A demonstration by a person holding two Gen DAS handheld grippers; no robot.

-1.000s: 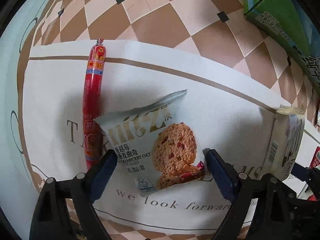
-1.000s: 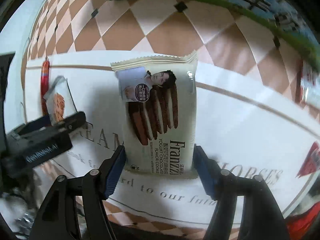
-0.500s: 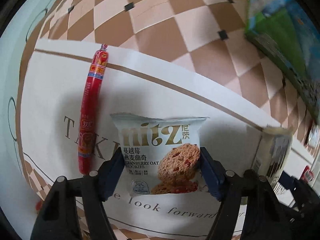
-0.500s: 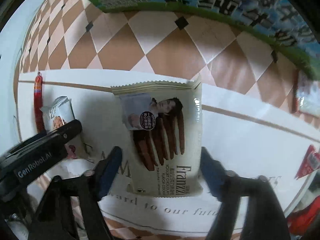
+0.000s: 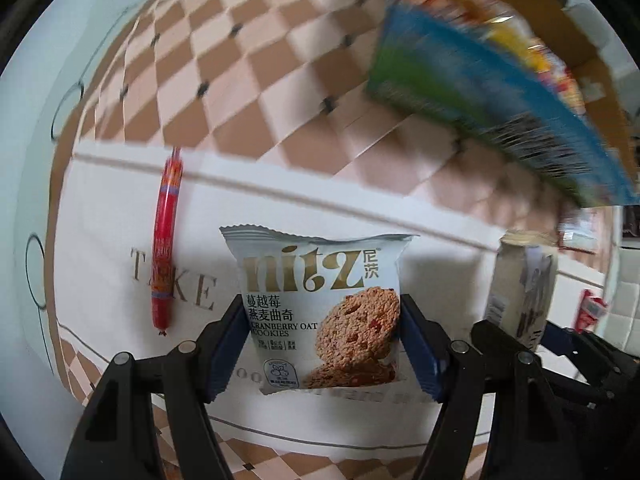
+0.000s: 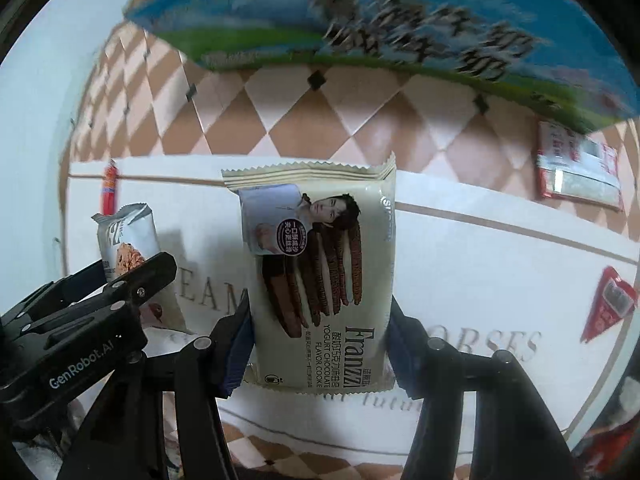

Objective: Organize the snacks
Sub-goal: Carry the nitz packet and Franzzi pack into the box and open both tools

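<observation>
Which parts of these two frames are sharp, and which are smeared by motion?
Left wrist view: the cranberry oat cookie packet in the left gripper is crisp; the blue-green carton is streaked, and the sausage stick is slightly soft. Right wrist view: the Franzzi cookie packet in the right gripper reads clearly; the carton's lettering is smeared.

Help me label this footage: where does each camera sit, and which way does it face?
Left wrist: on the left gripper, looking along its blue-padded fingers at the pale-blue cranberry oat cookie packet.
Right wrist: on the right gripper, facing the cream Franzzi chocolate cookie packet; the left gripper shows at left.
Shared: both packets, the red sausage stick.
</observation>
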